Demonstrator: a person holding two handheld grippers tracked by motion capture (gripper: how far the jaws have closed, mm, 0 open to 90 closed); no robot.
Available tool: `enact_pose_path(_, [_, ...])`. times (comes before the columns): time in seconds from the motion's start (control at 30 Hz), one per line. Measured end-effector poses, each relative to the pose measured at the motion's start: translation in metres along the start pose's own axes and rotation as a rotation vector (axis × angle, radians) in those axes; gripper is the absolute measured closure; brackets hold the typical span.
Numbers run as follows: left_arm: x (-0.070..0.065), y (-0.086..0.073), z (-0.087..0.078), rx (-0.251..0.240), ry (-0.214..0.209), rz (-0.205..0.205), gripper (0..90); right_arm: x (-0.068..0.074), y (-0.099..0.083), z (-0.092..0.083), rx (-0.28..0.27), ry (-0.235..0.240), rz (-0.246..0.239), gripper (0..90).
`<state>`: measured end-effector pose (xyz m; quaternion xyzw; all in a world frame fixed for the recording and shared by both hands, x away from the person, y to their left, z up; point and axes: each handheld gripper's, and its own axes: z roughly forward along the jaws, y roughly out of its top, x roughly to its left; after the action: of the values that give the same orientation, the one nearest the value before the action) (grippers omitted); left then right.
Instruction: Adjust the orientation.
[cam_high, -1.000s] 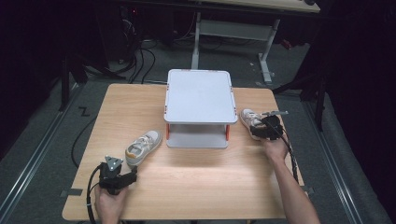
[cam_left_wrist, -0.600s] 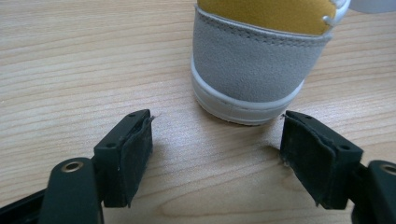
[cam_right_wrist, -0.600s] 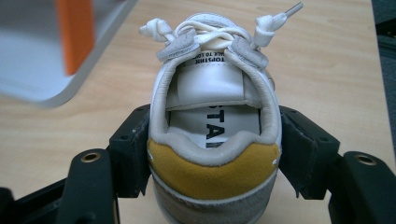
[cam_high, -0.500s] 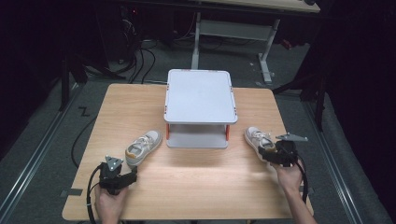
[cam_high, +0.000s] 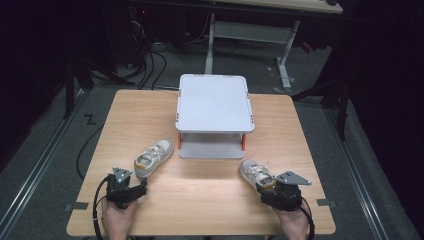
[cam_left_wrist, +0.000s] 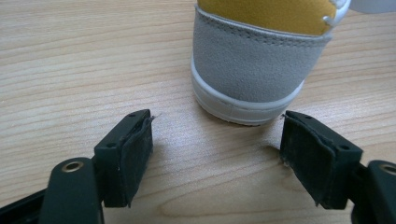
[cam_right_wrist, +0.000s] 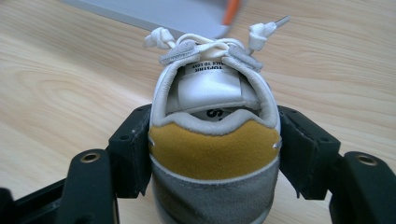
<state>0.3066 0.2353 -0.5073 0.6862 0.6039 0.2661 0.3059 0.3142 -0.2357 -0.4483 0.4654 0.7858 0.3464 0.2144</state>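
Note:
A grey-and-white sneaker (cam_high: 154, 158) with a yellow heel lining lies on the wooden table (cam_high: 210, 210), left of the rack's front. My left gripper (cam_high: 141, 186) sits just behind its heel (cam_left_wrist: 252, 70), jaws open, pads apart from the shoe. A matching sneaker (cam_high: 255, 173) is at the front right, toe toward the rack. My right gripper (cam_high: 266, 187) is shut on its heel (cam_right_wrist: 215, 144), one pad on each side. Whether this shoe rests on the table or hangs just above it I cannot tell.
A white two-level rack (cam_high: 213, 102) with orange posts stands in the middle of the table, toward the back. Bare wood stretches between the two shoes. Beyond the table are a dark floor with cables and another desk's legs.
My right gripper has carried its sneaker from beside the rack's right side toward the front edge of the table. The left gripper and its shoe have stayed put.

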Motion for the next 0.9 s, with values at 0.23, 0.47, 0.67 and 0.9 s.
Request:
enact_pose_path(0.23, [0.000, 0.000, 0.000, -0.001, -0.003, 0.001, 25.6, 0.027, 0.012, 0.014, -0.010, 0.048, -0.009, 34.2])
enact_pose_path(0.47, [0.000, 0.000, 0.000, -0.001, -0.004, 0.002, 25.6, 0.051, 0.013, 0.022, 0.005, 0.030, -0.013, 32.2])
enact_pose_path(0.67, [0.000, 0.000, 0.000, -0.001, -0.004, 0.004, 25.6, 0.053, 0.010, 0.026, 0.042, 0.064, -0.022, 31.5])
enact_pose_path(0.9, [0.000, 0.000, 0.000, -0.002, -0.004, 0.006, 25.7, 0.058, 0.009, 0.028, 0.051, 0.067, -0.005, 30.9])
